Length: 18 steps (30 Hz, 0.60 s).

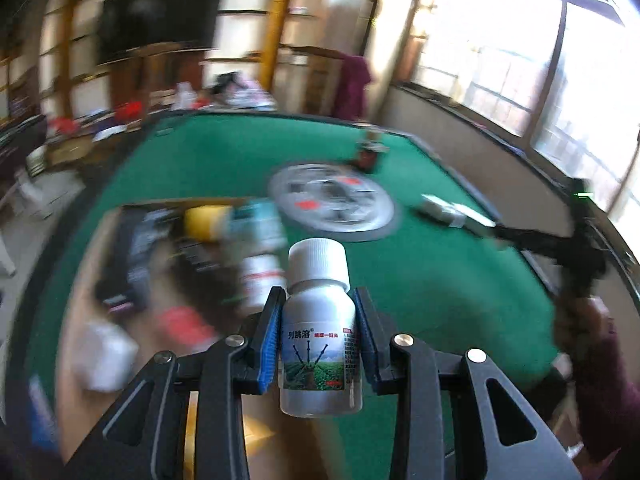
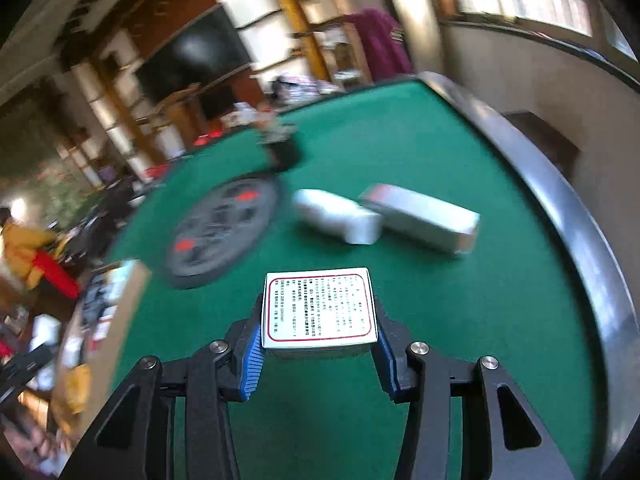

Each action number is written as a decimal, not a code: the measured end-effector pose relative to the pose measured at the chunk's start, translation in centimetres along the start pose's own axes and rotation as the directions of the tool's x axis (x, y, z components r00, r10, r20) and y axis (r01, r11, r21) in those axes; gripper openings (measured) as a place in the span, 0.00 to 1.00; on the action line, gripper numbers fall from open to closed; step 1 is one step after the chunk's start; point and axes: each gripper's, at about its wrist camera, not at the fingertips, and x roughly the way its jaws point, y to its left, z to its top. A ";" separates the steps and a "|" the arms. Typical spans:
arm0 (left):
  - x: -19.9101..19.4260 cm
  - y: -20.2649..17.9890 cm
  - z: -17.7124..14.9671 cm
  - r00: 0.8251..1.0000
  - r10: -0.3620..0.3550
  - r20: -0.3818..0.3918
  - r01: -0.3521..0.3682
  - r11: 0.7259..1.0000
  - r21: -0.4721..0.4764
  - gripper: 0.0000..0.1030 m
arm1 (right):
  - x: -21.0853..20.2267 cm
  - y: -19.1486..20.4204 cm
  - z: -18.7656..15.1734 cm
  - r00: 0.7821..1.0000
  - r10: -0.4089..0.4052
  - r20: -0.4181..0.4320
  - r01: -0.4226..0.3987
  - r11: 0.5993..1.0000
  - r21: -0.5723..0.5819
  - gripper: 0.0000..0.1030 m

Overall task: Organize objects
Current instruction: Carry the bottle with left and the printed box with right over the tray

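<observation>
My left gripper is shut on a small white bottle with a white cap and a printed label, held upright above the near edge of a cardboard box. The box holds several blurred bottles and packs, among them a yellow-capped one. My right gripper is shut on a small white box with red-framed printed text, lifted over the green table. Beyond it lie a white bottle on its side and a long silver-white carton.
A round patterned disc sits at the table's centre, with a dark jar behind it. The table has a raised metal rim on the right. A sleeve and the other gripper show at the right of the left wrist view. Cluttered shelves stand behind.
</observation>
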 end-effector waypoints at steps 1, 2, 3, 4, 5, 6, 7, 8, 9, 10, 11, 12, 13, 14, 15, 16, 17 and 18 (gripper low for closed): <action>-0.2 1.4 -0.2 0.999 0.035 -0.004 -0.035 0.999 -0.022 0.32 | -0.4 1.7 0.2 1.000 0.027 0.002 -0.027 0.999 -0.025 0.49; -0.7 2.9 -0.6 0.998 0.062 -0.010 -0.062 0.997 -0.049 0.32 | -0.7 3.3 0.3 0.999 0.055 0.002 -0.055 0.997 -0.048 0.49; -0.7 4.3 -0.9 0.997 0.077 -0.022 -0.078 0.993 -0.084 0.32 | -1.1 5.3 0.6 0.996 0.087 0.000 -0.087 0.993 -0.079 0.49; -0.6 5.4 -1.2 0.996 0.082 -0.033 -0.085 0.990 -0.115 0.32 | -1.2 6.6 0.7 0.994 0.105 -0.002 -0.105 0.990 -0.096 0.49; -0.4 6.5 -1.6 0.996 0.084 -0.042 -0.089 0.986 -0.143 0.32 | -1.3 8.2 0.9 0.991 0.131 -0.009 -0.131 0.985 -0.116 0.49; -0.1 7.5 -2.0 0.995 0.088 -0.054 -0.096 0.981 -0.166 0.32 | -1.2 9.9 1.2 0.987 0.162 -0.023 -0.163 0.977 -0.134 0.49; 0.2 8.2 -2.4 0.993 0.095 -0.066 -0.105 0.978 -0.179 0.32 | -1.0 11.5 1.4 0.981 0.188 -0.036 -0.192 0.970 -0.149 0.49; 0.3 8.7 -2.6 0.993 0.099 -0.071 -0.110 0.977 -0.185 0.32 | -0.8 12.9 1.4 0.977 0.208 -0.048 -0.213 0.964 -0.161 0.49; 0.7 9.1 -2.7 0.992 0.101 -0.078 -0.114 0.975 -0.190 0.32 | -0.5 14.5 1.5 0.972 0.227 -0.065 -0.235 0.956 -0.176 0.49; 1.1 9.3 -2.7 0.991 0.101 -0.082 -0.116 0.974 -0.193 0.32 | 0.0 16.0 1.5 0.968 0.238 -0.079 -0.250 0.949 -0.192 0.49; 1.6 9.6 -2.6 0.991 0.103 -0.087 -0.118 0.974 -0.194 0.32 | 0.5 17.5 1.4 0.965 0.245 -0.093 -0.260 0.943 -0.208 0.49; 1.9 9.8 -2.5 0.990 0.106 -0.090 -0.122 0.974 -0.190 0.32 | 1.2 19.0 1.3 0.962 0.251 -0.110 -0.271 0.936 -0.224 0.49; 2.3 9.8 -2.4 0.989 0.112 -0.094 -0.128 0.975 -0.183 0.32 | 2.0 20.6 1.1 0.958 0.257 -0.132 -0.282 0.929 -0.238 0.49; 2.7 9.8 -2.3 0.988 0.121 -0.100 -0.137 0.975 -0.172 0.32 | 2.9 22.0 0.9 0.953 0.261 -0.154 -0.293 0.924 -0.247 0.49; 2.9 9.8 -2.2 0.987 0.126 -0.104 -0.142 0.976 -0.167 0.32 | 3.8 23.2 0.6 0.948 0.264 -0.175 -0.303 0.919 -0.253 0.49; 3.2 9.8 -2.2 0.985 0.131 -0.109 -0.148 0.975 -0.164 0.32 | 4.9 24.4 0.3 0.944 0.265 -0.197 -0.311 0.914 -0.259 0.49; 3.4 9.8 -2.2 0.985 0.133 -0.111 -0.150 0.975 -0.164 0.32 | 6.0 25.6 -0.1 0.939 0.264 -0.218 -0.318 0.910 -0.266 0.49; 3.6 9.9 -2.2 0.985 0.133 -0.112 -0.151 0.974 -0.169 0.32 | 7.3 26.9 -0.4 0.935 0.259 -0.242 -0.322 0.906 -0.274 0.49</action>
